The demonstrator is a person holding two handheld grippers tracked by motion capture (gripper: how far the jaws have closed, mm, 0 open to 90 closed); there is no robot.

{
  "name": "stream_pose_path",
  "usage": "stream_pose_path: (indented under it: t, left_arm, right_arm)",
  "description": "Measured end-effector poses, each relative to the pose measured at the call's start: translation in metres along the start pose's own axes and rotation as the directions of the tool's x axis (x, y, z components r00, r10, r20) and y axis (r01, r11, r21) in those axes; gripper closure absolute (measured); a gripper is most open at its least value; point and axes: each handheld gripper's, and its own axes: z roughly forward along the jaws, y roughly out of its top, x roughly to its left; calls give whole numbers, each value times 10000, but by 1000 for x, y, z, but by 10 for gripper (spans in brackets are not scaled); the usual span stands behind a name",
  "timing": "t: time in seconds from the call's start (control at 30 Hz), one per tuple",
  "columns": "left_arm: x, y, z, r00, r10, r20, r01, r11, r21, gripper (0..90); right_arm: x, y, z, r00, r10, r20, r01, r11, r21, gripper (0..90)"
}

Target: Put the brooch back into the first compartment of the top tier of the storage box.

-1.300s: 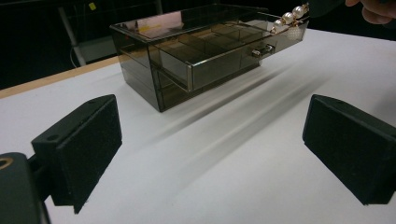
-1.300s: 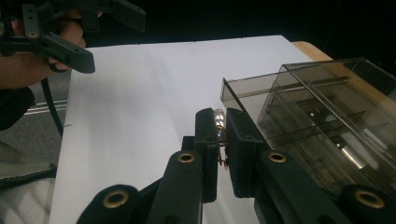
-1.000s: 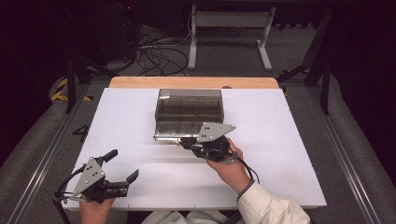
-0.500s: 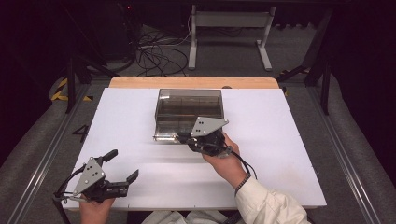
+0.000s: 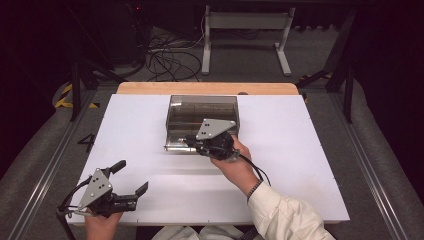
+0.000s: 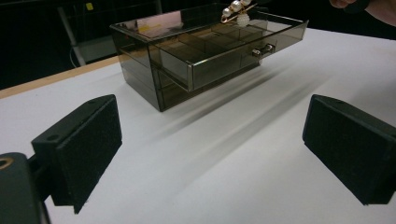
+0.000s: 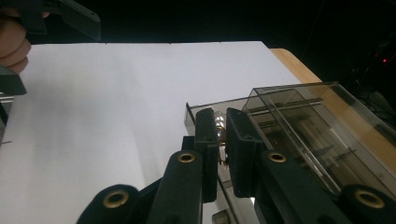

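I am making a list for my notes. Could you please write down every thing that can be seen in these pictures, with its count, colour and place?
drawer box: one, smoky clear plastic, far middle of the table, its upper drawer pulled out
pearl clip: one, gold with white pearls, over the open drawer, pinched in the right gripper
table: one, white top with a wooden strip at the far edge
metal frame: one, grey, on the floor behind the table
cables: a bundle, black, on the floor behind the table
left gripper: one, black with grey plate, near left corner, jaws open
right gripper: one, black with grey plate, at the drawer, jaws shut on the pearl clip
sleeve: one, white, near edge
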Motion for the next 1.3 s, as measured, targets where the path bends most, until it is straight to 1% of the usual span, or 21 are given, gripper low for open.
stream_pose_path:
  t: [0.03, 0.3, 0.37, 0.47, 0.63, 0.77, 0.87, 0.93, 1.3]
  left_arm:
    - [0, 0, 0, 10000, 0, 1, 0, 10000, 4, 55]
    - [0, 0, -1, 10000, -4, -2, 4, 10000, -18, 55]
    - [0, 0, 0, 10000, -14, 8, 14, 10000, -21, 55]
    - [0, 0, 0, 10000, 0, -1, 0, 10000, -9, 55]
    - [0, 0, 0, 10000, -27, 13, 27, 10000, 4, 55]
    - [1, -1, 0, 10000, -32, 31, 32, 10000, 22, 55]
    - [1, -1, 1, 10000, -56, 42, 56, 10000, 23, 55]
    - [1, -1, 1, 10000, -46, 50, 46, 10000, 24, 54]
    - [1, -1, 0, 10000, -48, 41, 48, 10000, 19, 55]
  right_arm:
    - [-1, 1, 2, 10000, 31, 77, -32, 10000, 82, 840]
    - [-5, 3, 8, 9996, -51, 270, 48, 9999, 90, 841]
    - [-8, 3, 11, 9995, 37, 329, -40, 9999, 95, 841]
    - [-10, 4, 14, 9993, 163, 348, -169, 9997, 173, 840]
    - [-13, 5, 18, 9991, 167, 397, -174, 9997, 166, 841]
    - [-17, 4, 27, 9989, 200, 434, -211, 9995, 249, 841]
    - [-18, 3, 30, 9988, 213, 433, -225, 9994, 269, 841]
    - [-19, 3, 35, 9986, 300, 443, -312, 9992, 254, 840]
    - [-22, 3, 46, 9984, 355, 449, -373, 9985, 389, 841]
